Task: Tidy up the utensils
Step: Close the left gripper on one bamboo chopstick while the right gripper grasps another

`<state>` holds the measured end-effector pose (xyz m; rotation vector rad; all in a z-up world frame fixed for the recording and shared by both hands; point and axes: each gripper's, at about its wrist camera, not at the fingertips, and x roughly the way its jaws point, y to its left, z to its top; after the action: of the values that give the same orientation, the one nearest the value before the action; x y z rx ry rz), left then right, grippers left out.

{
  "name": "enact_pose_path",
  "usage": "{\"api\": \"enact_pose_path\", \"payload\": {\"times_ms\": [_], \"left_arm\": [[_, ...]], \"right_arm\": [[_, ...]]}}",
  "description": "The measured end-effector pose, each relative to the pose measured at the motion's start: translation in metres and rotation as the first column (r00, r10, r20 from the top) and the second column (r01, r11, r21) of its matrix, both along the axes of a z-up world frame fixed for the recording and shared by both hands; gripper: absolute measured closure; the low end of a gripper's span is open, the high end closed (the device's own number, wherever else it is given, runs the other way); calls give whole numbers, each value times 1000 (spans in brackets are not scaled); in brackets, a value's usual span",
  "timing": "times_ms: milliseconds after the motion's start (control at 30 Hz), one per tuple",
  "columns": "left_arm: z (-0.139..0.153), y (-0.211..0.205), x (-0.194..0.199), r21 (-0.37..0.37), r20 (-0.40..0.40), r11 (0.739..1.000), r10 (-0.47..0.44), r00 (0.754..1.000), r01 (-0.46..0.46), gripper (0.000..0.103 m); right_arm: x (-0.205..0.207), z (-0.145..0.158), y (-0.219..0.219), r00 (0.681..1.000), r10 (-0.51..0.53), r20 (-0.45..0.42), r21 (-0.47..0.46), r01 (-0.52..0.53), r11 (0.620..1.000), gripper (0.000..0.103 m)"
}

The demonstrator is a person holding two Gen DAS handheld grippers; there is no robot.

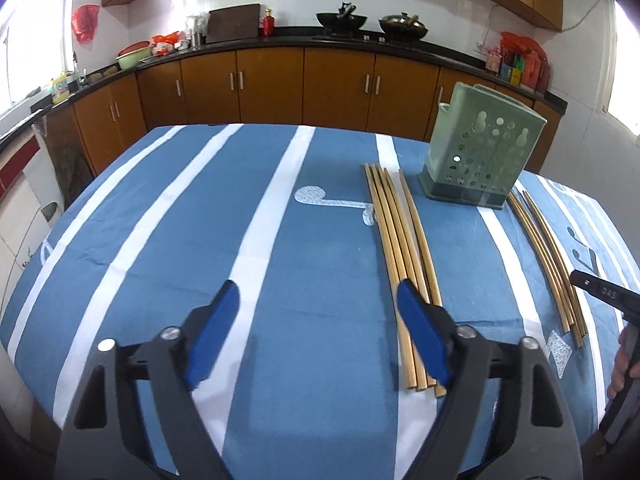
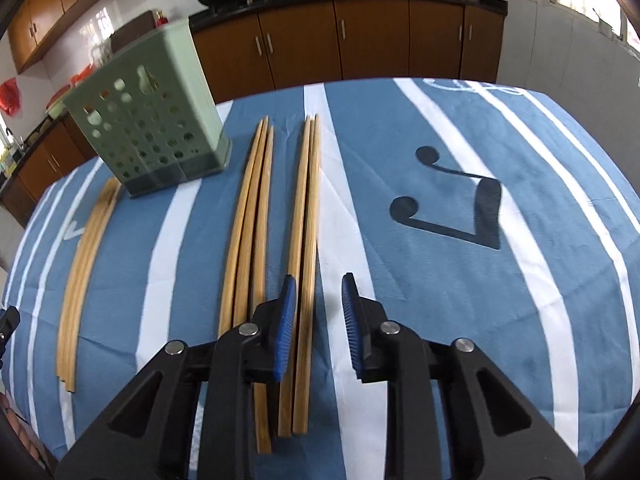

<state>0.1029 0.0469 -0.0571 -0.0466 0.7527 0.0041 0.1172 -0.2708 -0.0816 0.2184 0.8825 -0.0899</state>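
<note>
Three bundles of wooden chopsticks [image 2: 304,240] lie on the striped surface [image 1: 200,240] beside the upright green perforated holder [image 1: 480,152]. Left gripper [image 1: 316,312] hovers open beside one bundle; right gripper [image 2: 318,312] straddles another, pads not pressing.

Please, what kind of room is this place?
Most likely a home kitchen: woks stand on a dark counter above wooden cabinets, and chopsticks lie beside a green utensil holder.
</note>
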Motion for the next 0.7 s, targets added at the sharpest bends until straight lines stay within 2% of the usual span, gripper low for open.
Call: {"api": "enact_pose_path", "payload": {"times_ms": [133, 200, 333, 500, 700], "left_arm": [[-3, -4, 8, -17, -20, 999, -34, 999, 34, 39], [-6, -6, 14, -39, -41, 997, -63, 997, 62, 48], [-11, -13, 25, -57, -69, 993, -105, 992, 102, 60], [-21, -23, 38, -97, -121, 982, -170, 978, 159, 72], [-30, -35, 44, -69, -164, 979, -199, 966, 190, 81]], "right_arm": [[2, 2, 1, 1000, 19, 1, -14, -19, 1000, 91], [3, 0, 0, 1000, 19, -19, -30, -19, 999, 95], [4, 0, -5, 1000, -10, -8, -71, 10, 997, 95], [2, 0, -10, 1000, -24, -2, -61, 24, 998, 95], [1, 1, -10, 1000, -18, 5, -59, 18, 998, 95]]}}
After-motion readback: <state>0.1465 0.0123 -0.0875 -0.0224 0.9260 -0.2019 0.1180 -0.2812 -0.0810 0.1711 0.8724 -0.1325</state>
